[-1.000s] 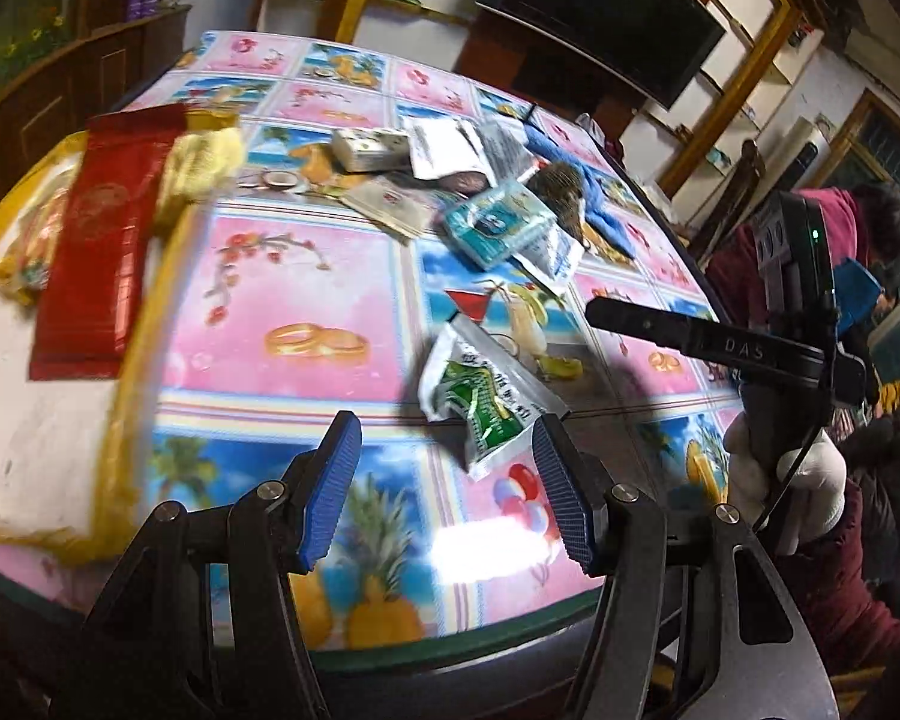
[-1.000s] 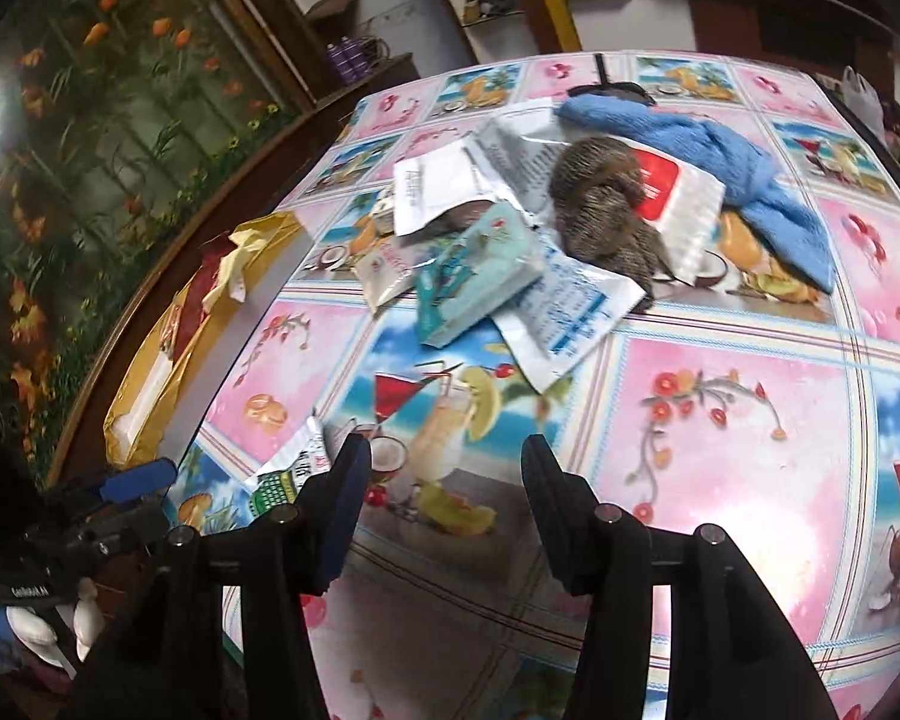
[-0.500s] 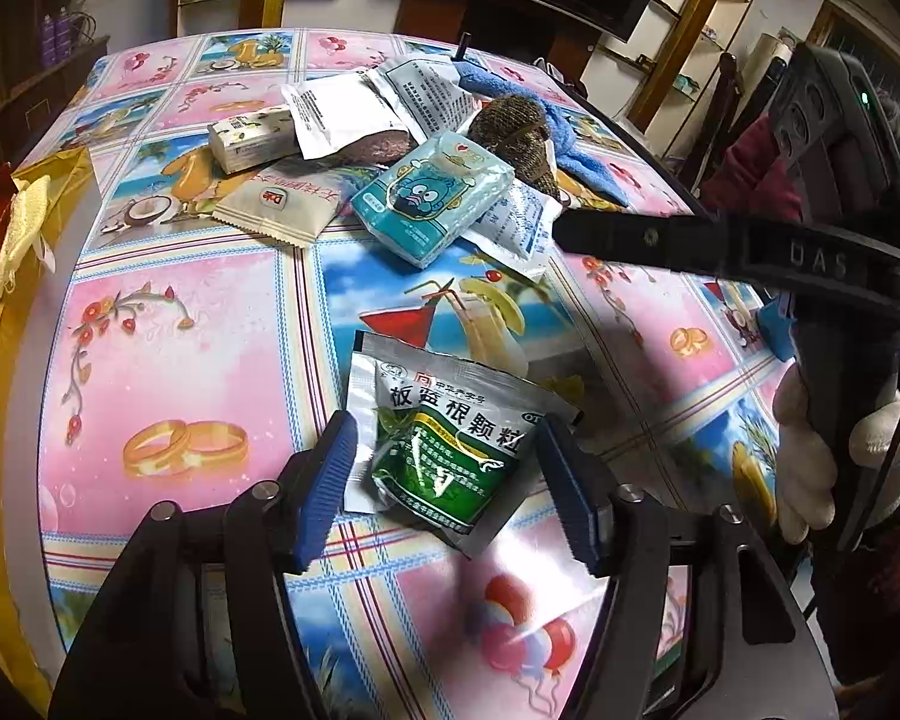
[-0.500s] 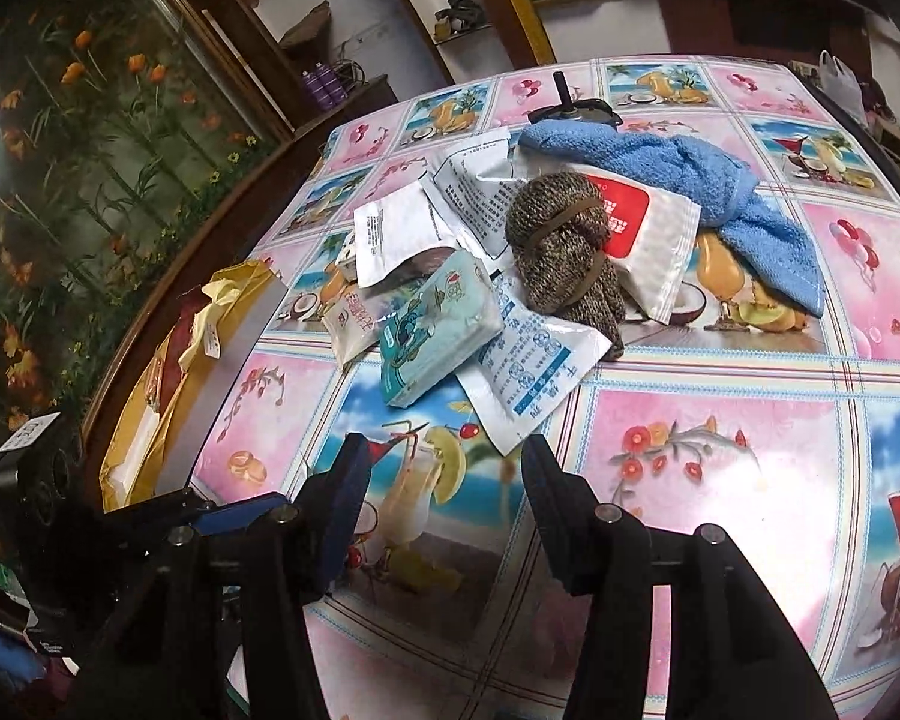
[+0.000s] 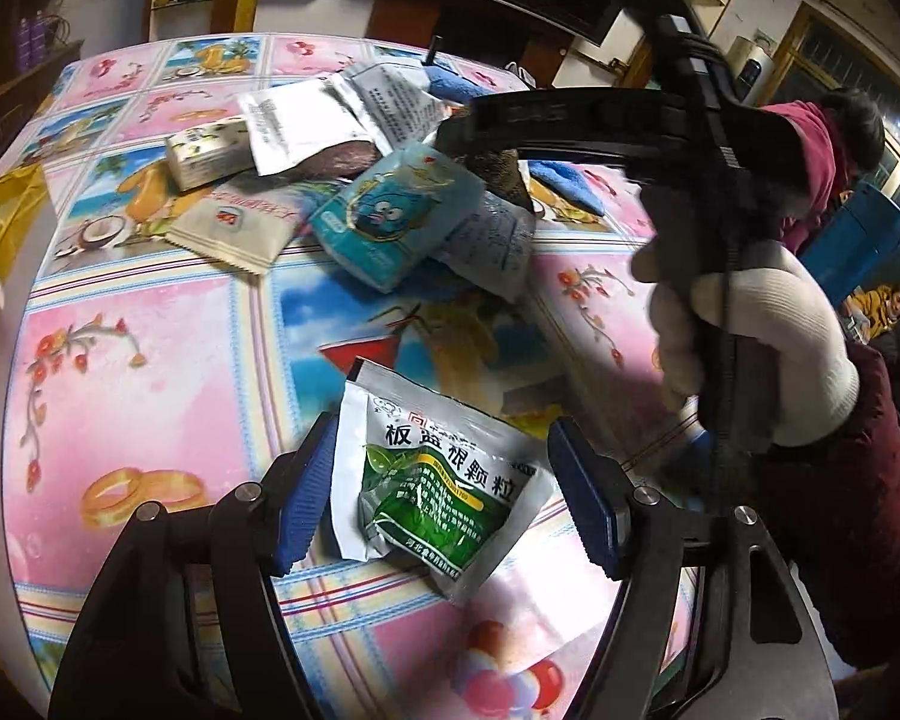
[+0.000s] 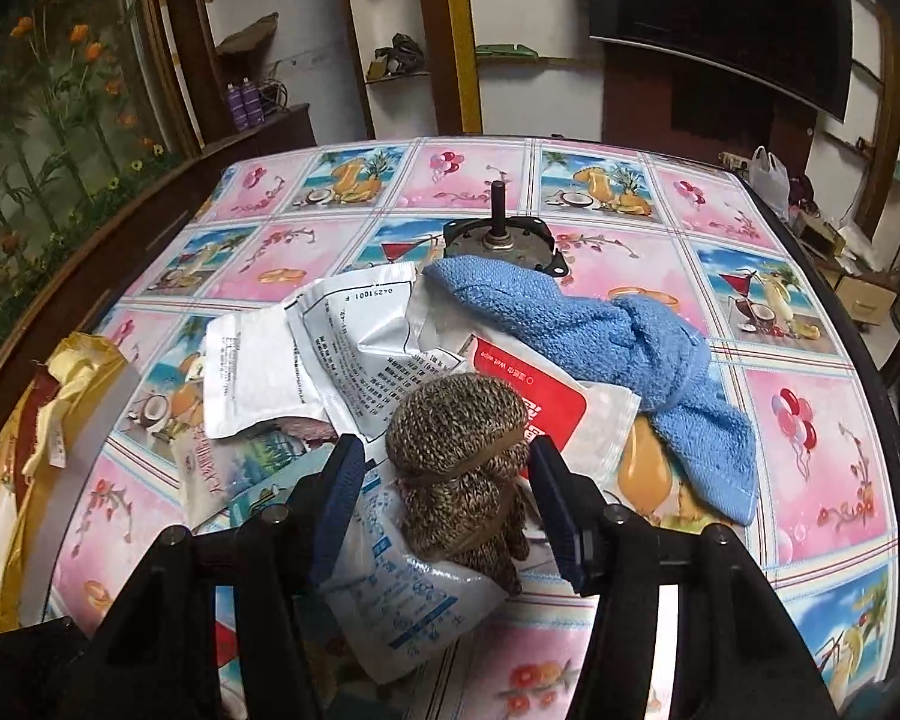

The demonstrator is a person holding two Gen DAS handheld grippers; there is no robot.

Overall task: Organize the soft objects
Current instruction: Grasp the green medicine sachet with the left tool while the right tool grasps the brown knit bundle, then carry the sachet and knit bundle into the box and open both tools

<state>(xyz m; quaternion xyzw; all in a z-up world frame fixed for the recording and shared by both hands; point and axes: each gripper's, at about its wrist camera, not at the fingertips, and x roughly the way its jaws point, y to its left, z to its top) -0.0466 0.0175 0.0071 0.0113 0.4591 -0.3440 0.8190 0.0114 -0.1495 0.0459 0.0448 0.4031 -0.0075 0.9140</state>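
A green and white sachet (image 5: 435,480) lies on the patterned tablecloth between the open jaws of my left gripper (image 5: 444,498). My right gripper (image 6: 447,501) is open, its jaws on either side of a brown knitted glove bundle (image 6: 456,450) tied with bands, with small gaps. A knotted blue towel (image 6: 600,342) lies behind the bundle. Several flat packets lie around it: a teal tissue pack (image 5: 399,219), a white and red wet-wipe pack (image 6: 534,378), silver sachets (image 6: 354,342).
A yellow and red bag (image 6: 42,420) lies at the table's left edge. A metal motor part (image 6: 501,240) stands behind the towel. A small white box (image 5: 210,153) and a cream packet (image 5: 234,228) lie in the pile. The table's edge (image 6: 840,312) curves on the right.
My left gripper has moved forward so the green sachet now lies between its jaws. My right gripper has moved forward to the knitted bundle, which now sits between its jaws.
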